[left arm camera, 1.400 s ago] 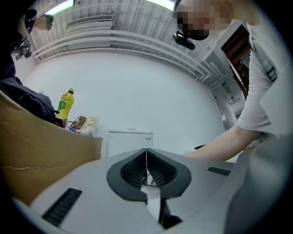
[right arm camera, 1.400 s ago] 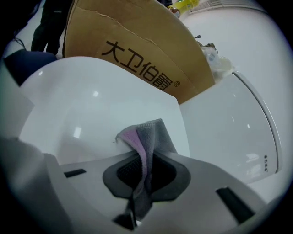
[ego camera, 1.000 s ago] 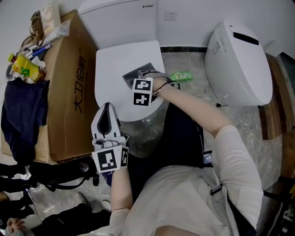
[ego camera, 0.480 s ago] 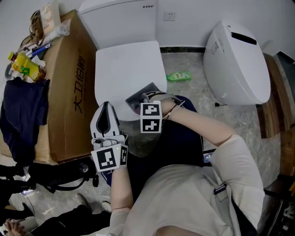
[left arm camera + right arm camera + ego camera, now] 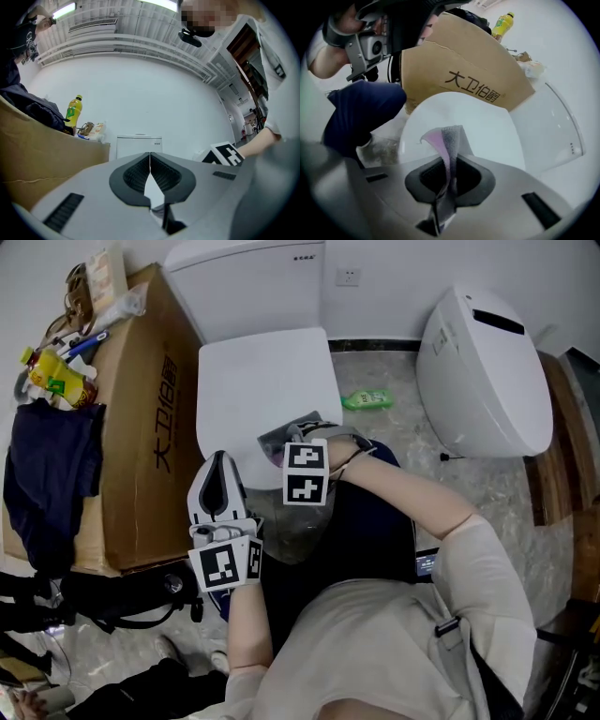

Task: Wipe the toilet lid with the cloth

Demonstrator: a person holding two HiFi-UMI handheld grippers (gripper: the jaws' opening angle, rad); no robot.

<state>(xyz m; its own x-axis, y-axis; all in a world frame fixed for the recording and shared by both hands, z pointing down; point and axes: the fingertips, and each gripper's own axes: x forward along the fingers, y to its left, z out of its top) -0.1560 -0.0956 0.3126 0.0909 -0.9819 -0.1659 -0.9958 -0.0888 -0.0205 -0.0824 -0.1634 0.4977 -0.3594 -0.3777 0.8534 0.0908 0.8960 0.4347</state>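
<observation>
We pinched the cloth (image 5: 446, 136) in the jaws of the right gripper (image 5: 450, 164) at the front edge of the toilet lid (image 5: 258, 381), while the left gripper (image 5: 218, 472), jaws pressed together, hovered nearby.

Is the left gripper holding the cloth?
No, the left gripper is shut with nothing in it; the cloth sits clamped in the right gripper.

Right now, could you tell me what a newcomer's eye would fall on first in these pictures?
The right gripper pinches a grey cloth at the near edge of the white toilet lid. The left gripper, shut and empty, hovers beside the big cardboard box on the left.
</observation>
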